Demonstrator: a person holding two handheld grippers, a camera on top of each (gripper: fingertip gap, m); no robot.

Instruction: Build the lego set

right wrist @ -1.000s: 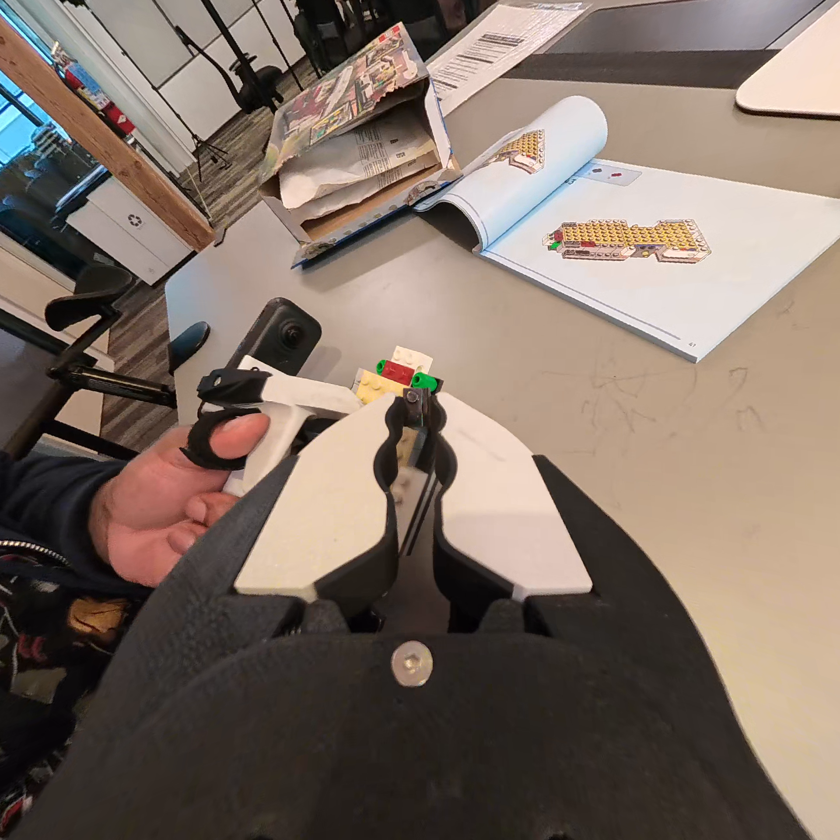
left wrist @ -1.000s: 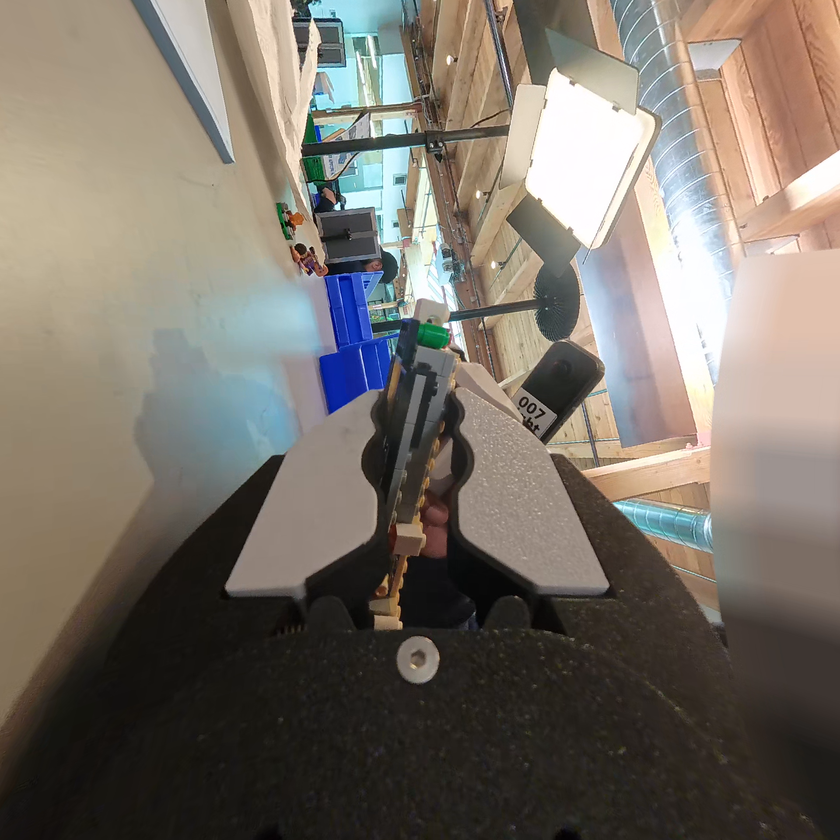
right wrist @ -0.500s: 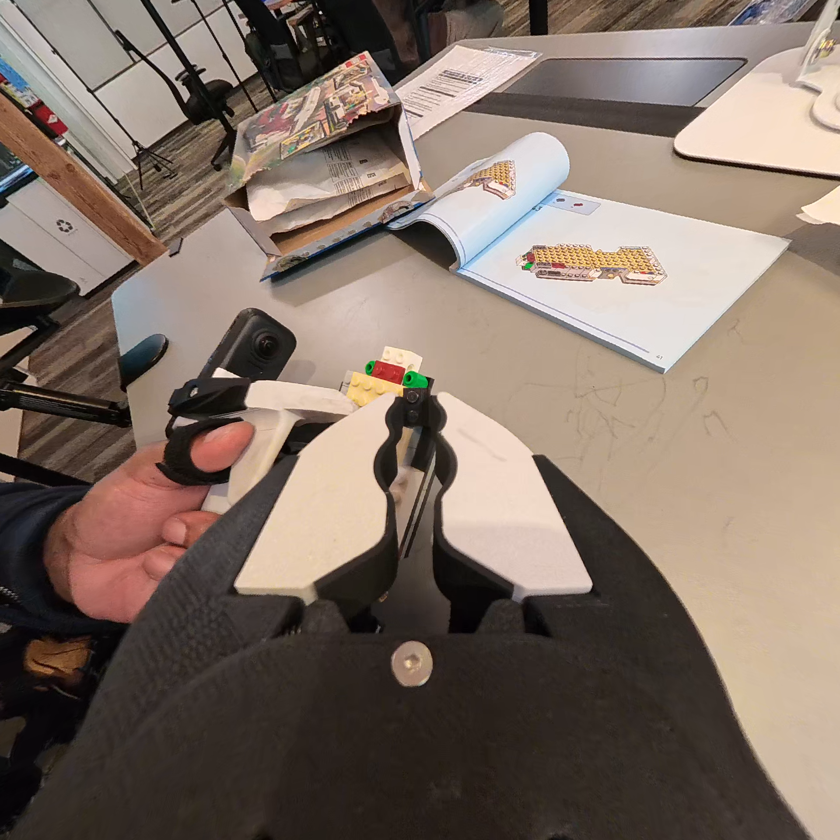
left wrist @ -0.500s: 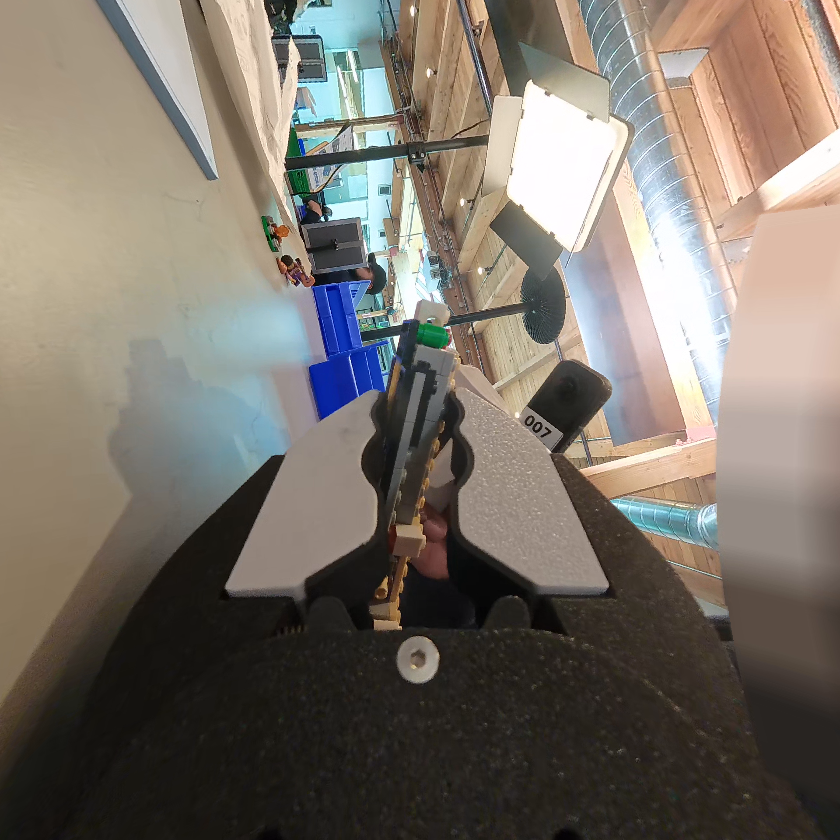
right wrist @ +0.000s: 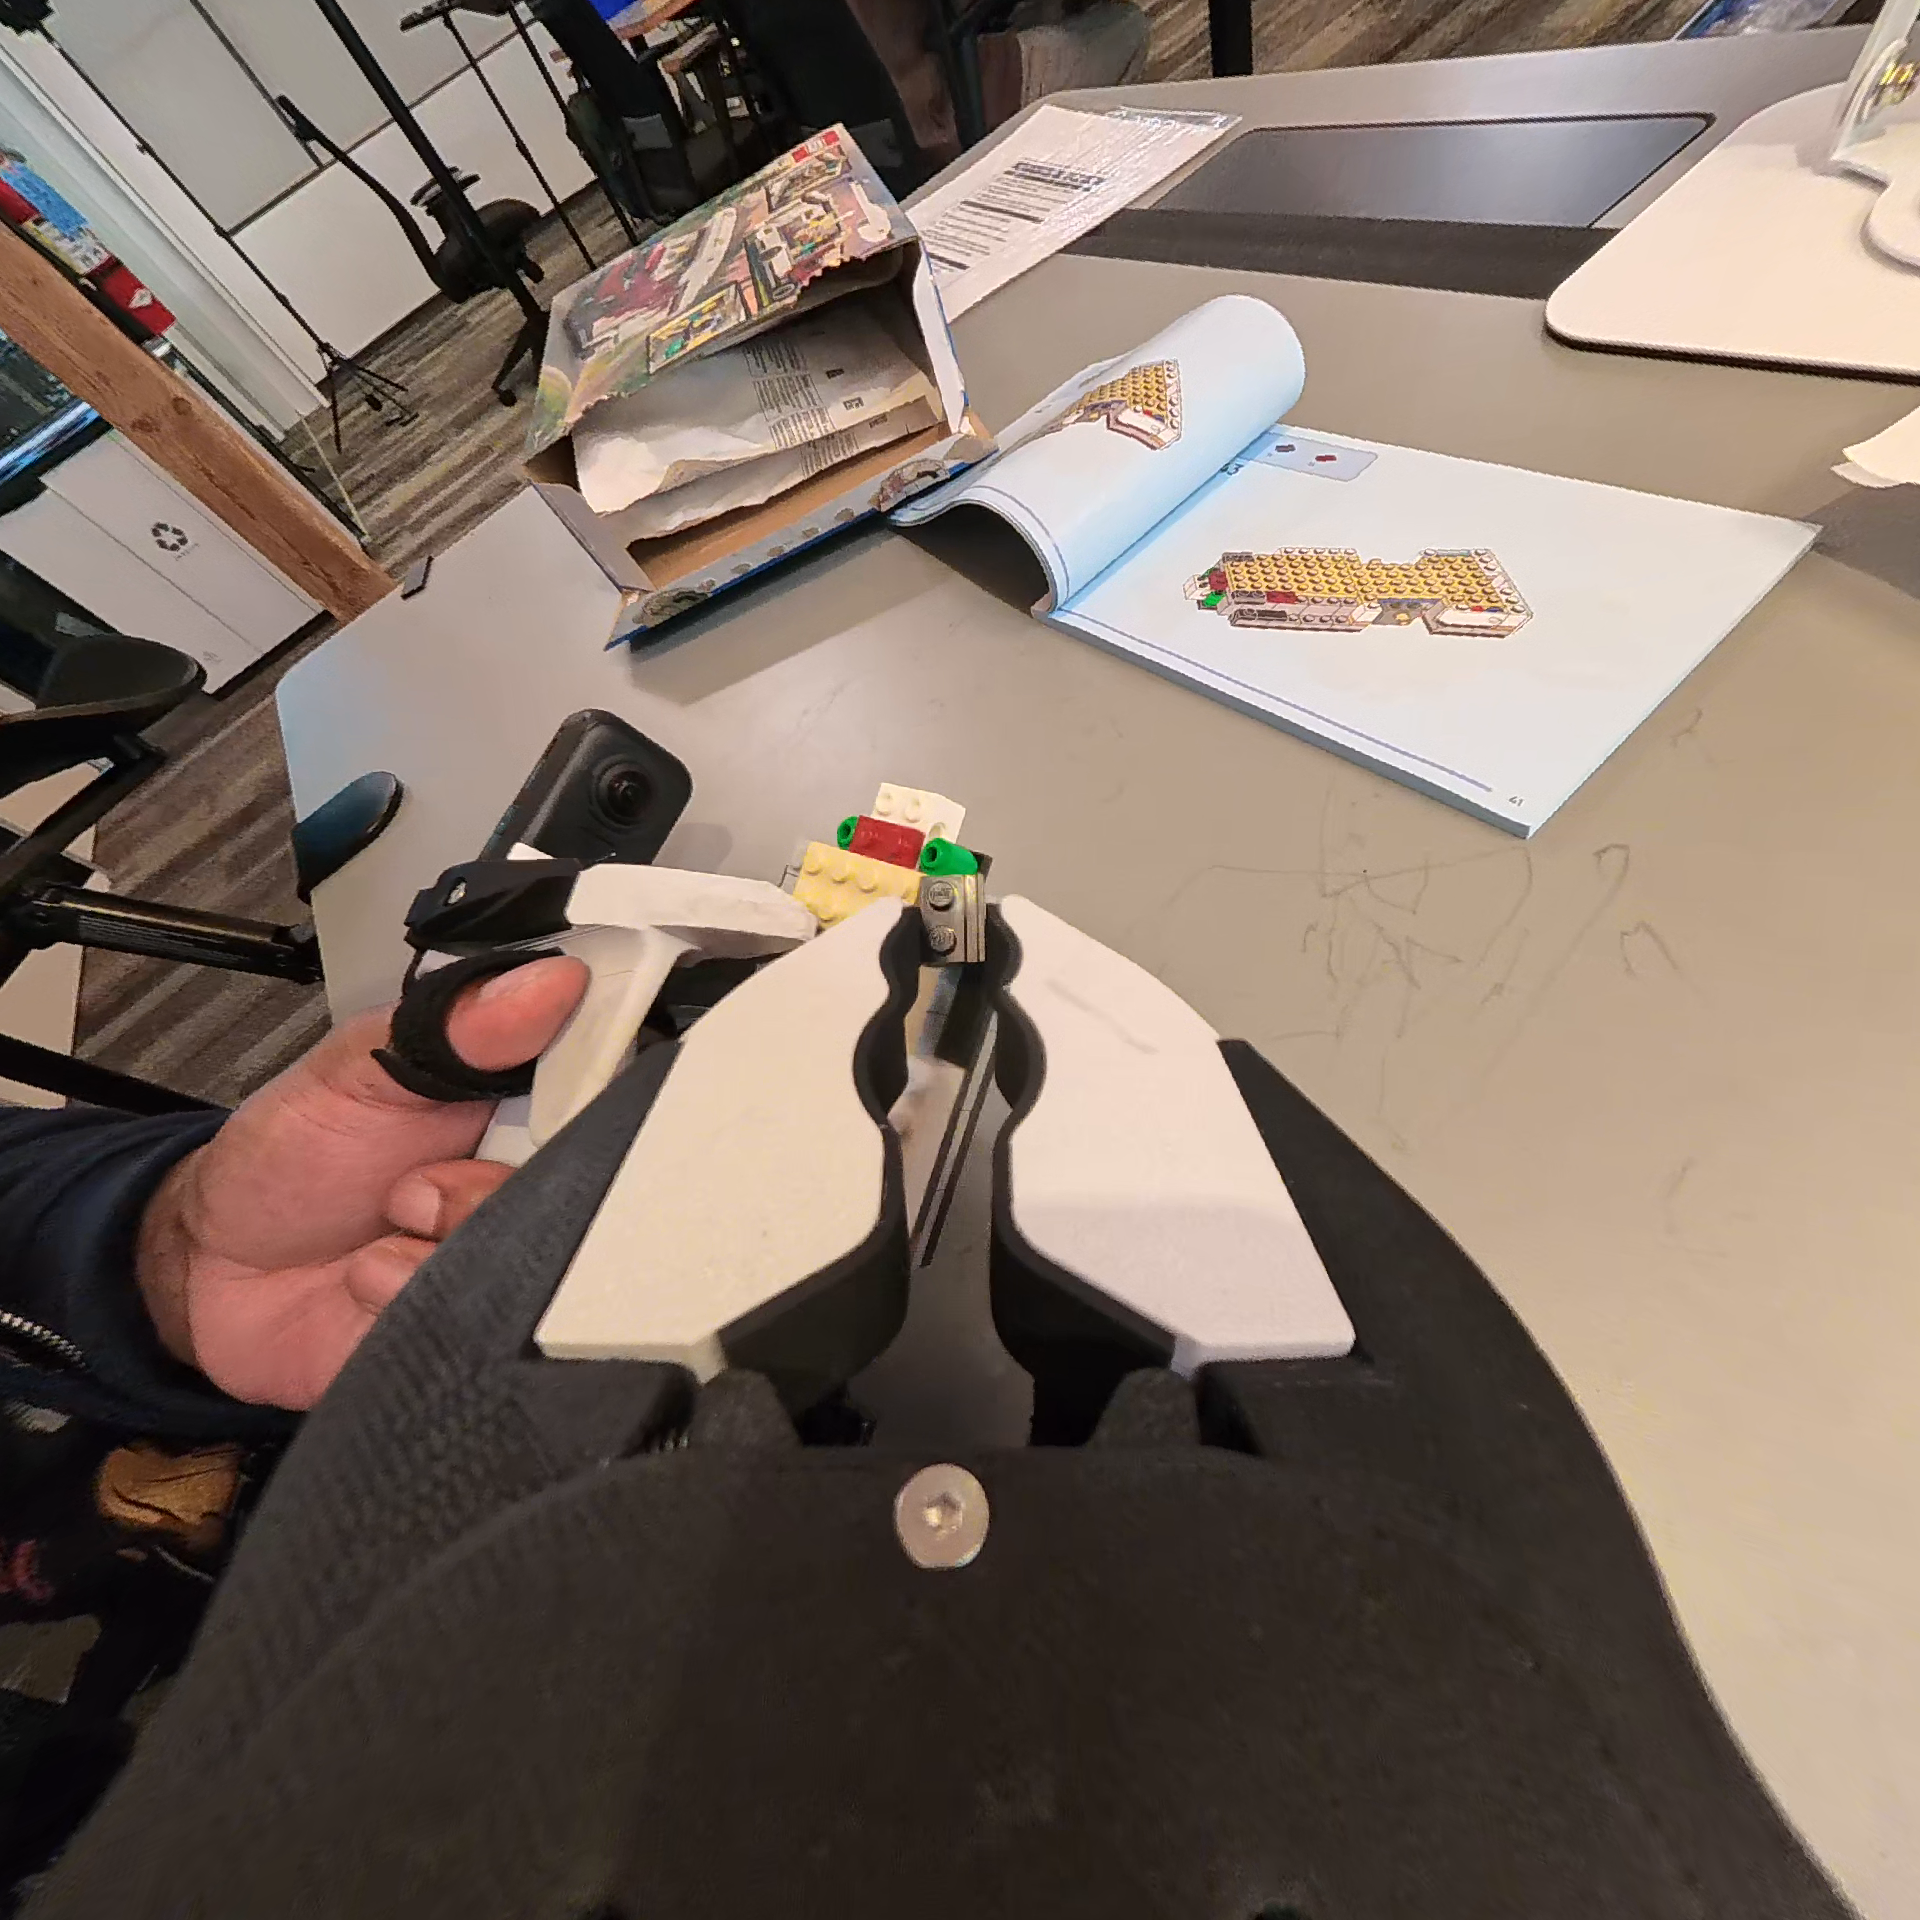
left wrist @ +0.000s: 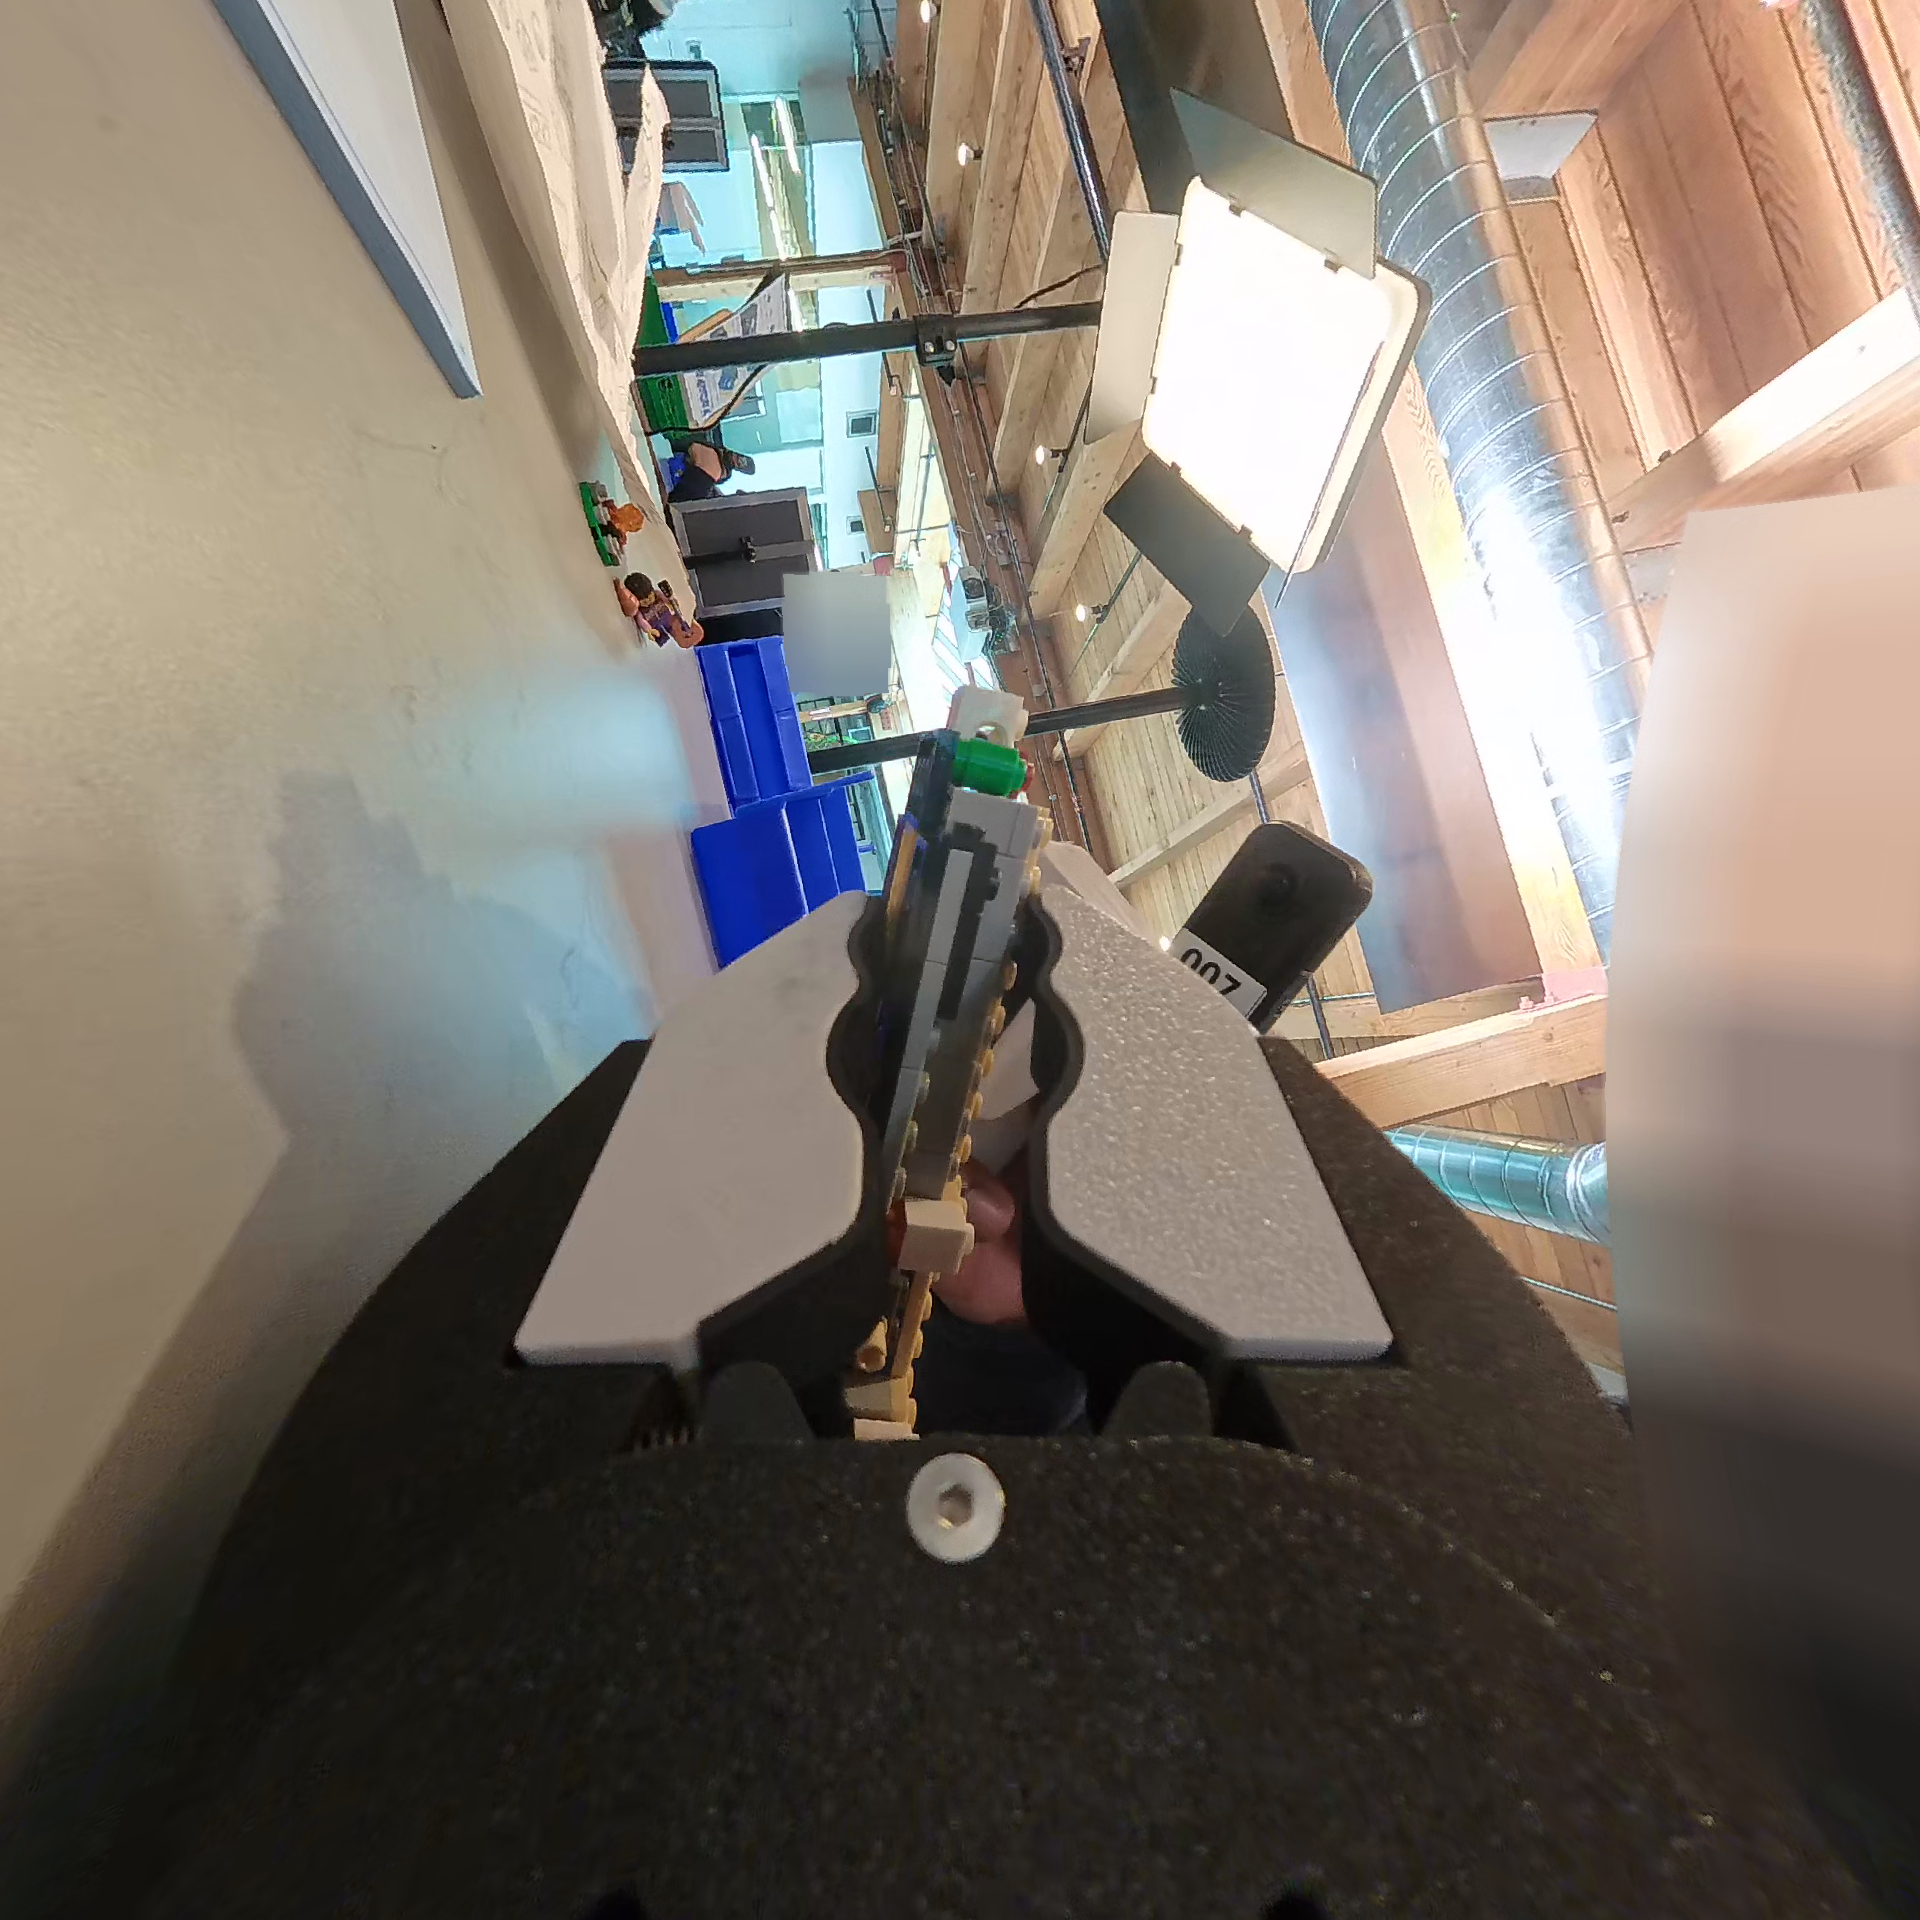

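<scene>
On the grey table [right wrist: 1558, 987], from left to right: an open cardboard box [right wrist: 748, 405] holding crumpled paper sheets, then an open instruction booklet [right wrist: 1403, 582]. The left gripper [left wrist: 951, 935] is clamped on a brick model [left wrist: 961, 935]. The right gripper [right wrist: 951, 920] pinches a small grey brick piece [right wrist: 951, 920] just beside this model.

I get bright, even room light in both views. Studio light panel [left wrist: 1262, 390] glares hard, blowing out the duct [left wrist: 1496, 436] behind it. Soft shadows on table [right wrist: 1351, 935]. Wide-angle bend at edges; big blurred patch right side of left wrist view.
</scene>
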